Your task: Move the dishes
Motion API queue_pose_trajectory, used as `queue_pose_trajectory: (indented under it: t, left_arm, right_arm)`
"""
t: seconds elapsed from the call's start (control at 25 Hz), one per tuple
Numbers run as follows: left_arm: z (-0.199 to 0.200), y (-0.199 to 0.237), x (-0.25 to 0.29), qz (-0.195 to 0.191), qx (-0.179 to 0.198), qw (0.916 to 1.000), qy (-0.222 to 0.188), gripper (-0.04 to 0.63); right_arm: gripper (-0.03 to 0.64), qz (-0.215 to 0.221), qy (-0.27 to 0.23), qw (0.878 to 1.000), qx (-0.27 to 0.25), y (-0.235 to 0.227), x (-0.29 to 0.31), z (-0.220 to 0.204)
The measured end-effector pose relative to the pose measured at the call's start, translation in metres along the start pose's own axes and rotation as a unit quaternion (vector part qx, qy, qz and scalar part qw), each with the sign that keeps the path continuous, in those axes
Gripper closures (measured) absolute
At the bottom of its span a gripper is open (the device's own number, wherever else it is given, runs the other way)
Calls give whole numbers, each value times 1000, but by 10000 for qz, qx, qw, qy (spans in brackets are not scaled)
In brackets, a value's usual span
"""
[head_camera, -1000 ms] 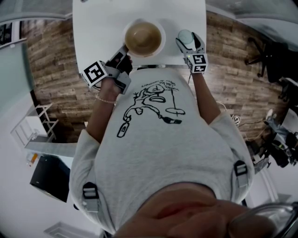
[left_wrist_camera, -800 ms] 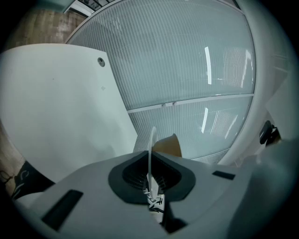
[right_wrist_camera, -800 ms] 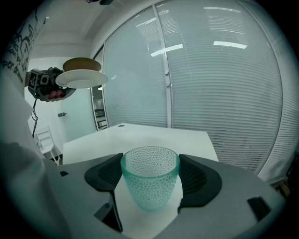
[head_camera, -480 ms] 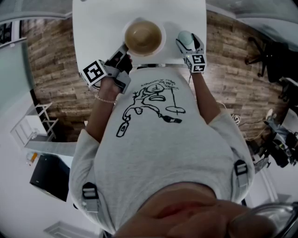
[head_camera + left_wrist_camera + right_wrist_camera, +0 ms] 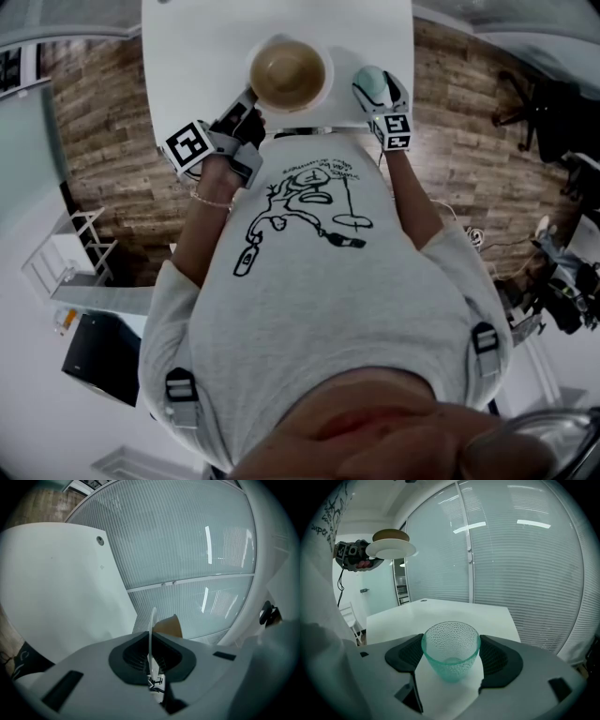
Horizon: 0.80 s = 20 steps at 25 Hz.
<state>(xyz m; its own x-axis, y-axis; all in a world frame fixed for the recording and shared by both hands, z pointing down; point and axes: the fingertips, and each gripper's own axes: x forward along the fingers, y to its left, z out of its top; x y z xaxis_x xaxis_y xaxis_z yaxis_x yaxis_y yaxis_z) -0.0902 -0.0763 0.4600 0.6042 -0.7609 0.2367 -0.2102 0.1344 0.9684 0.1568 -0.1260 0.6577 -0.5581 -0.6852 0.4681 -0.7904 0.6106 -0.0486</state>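
Left gripper [image 5: 151, 660]: fingers closed on the rim of the white plate [image 5: 152, 625], brown bowl [image 5: 168, 626] just beyond them. Right gripper [image 5: 452, 655]: fingers clamp the green glass [image 5: 451, 644] between them.

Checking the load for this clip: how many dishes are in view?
3: a white plate gripped by its rim in the left gripper, a brown bowl on that plate, and a green glass between the right gripper's jaws. None looks hidden.
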Motion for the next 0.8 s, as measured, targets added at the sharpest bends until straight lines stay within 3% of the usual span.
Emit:
queue_pose_trajectory:
  t: [0.44, 0.8]
  left_arm:
    - [0, -1, 0, -6, 10, 10000, -22, 583]
    - [-1, 1, 0, -76, 11, 10000, -24, 583]
  right_arm:
    - [244, -17, 257, 9996, -95, 4, -1, 0]
    - [244, 50, -137, 9997, -171, 1, -20, 42]
